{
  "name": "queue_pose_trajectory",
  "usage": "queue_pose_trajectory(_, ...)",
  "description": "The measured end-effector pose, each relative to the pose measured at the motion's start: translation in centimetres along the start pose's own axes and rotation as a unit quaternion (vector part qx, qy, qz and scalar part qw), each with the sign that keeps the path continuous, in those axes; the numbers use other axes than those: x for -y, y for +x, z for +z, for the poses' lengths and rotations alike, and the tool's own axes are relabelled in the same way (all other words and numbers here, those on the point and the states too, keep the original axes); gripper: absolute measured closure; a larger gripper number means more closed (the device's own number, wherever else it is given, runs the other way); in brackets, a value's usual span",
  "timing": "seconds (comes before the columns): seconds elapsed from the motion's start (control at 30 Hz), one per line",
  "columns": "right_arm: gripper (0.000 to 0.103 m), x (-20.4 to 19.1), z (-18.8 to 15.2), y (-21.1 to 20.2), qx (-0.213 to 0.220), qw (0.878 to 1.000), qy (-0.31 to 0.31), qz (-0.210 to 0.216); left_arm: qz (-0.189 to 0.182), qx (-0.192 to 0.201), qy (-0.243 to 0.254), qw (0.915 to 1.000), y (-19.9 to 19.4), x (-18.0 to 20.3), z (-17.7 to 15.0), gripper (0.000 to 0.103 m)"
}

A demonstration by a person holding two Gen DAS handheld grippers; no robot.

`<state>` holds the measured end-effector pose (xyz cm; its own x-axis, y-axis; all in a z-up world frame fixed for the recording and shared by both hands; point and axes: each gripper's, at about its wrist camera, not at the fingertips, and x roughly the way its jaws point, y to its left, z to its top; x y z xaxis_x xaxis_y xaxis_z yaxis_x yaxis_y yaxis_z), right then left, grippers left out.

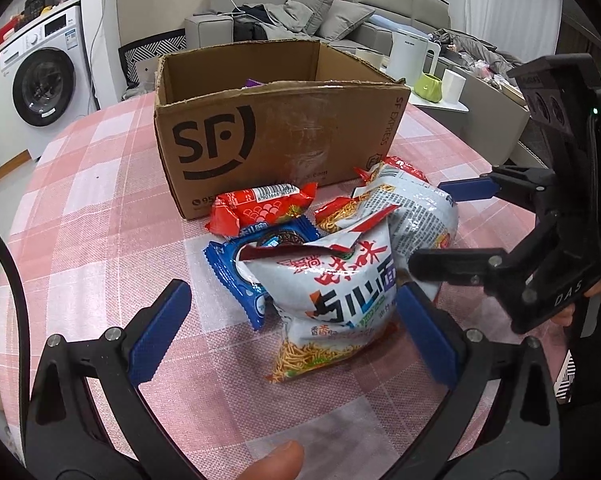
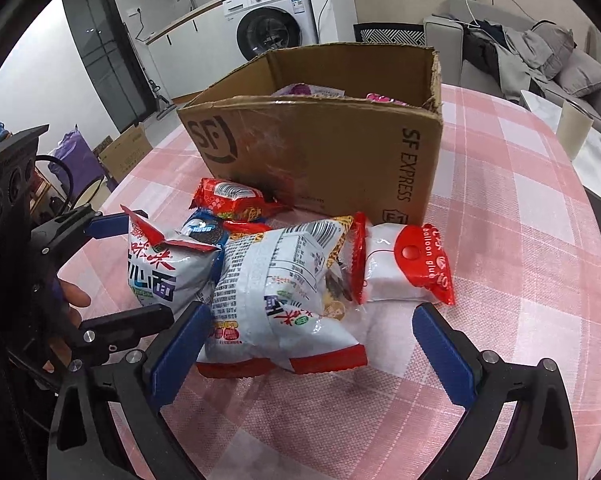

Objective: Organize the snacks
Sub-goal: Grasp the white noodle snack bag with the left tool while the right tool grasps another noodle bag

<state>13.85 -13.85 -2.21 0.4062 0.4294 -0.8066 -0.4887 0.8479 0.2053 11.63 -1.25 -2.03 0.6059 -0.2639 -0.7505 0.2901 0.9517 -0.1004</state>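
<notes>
An open SF cardboard box (image 1: 280,132) (image 2: 320,140) stands on the pink checked tablecloth (image 1: 100,220). In front of it lies a pile of snacks. My left gripper (image 1: 294,332) (image 2: 128,272) is open, its blue pads on either side of a white noodle bag (image 1: 332,300) (image 2: 160,276). My right gripper (image 2: 312,352) (image 1: 456,228) is open around a second white noodle bag (image 2: 276,292) (image 1: 412,208). A blue cookie pack (image 1: 240,268) (image 2: 204,232) and a red snack pack (image 1: 260,204) (image 2: 232,200) lie behind them. A red-and-white pack (image 2: 400,268) lies at the right.
Purple and pink packets (image 2: 300,90) show inside the box. Beyond the table stand a washing machine (image 1: 40,84), a grey sofa (image 1: 300,12), and a side table with a white kettle (image 1: 410,56) and a green cup (image 1: 430,86). A thumb (image 1: 276,460) shows at the bottom edge.
</notes>
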Motion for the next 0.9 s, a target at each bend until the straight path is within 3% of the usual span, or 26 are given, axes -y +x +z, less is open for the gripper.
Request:
queue_pose_trajectory(0.2, 0.010, -0.6, -0.2, 0.3, -0.001, 1.000, -0.011, 0.015, -0.015, -0.011, -0.007, 0.9998, 0.4, -0.4, 0.0, 0.002)
queue_pose_trajectory(0.33, 0.019, -0.6, -0.1, 0.4, 0.006, 0.999, -0.001, 0.039, -0.024, -0.024, 0.004, 0.9994, 1.0, 0.0, -0.3, 0.021)
queue_pose_trajectory(0.67, 0.021, -0.1, 0.0, 0.7, 0.011, 0.998, 0.020, 0.063, -0.039, -0.024, 0.014, 0.9988, 1.2, 0.6, -0.3, 0.038)
queue_pose_trajectory(0.9, 0.039, 0.0, -0.1, 0.3, 0.018, 0.998, 0.018, 0.066, -0.048, -0.014, 0.018, 0.9986, 0.8, 0.5, -0.5, 0.048)
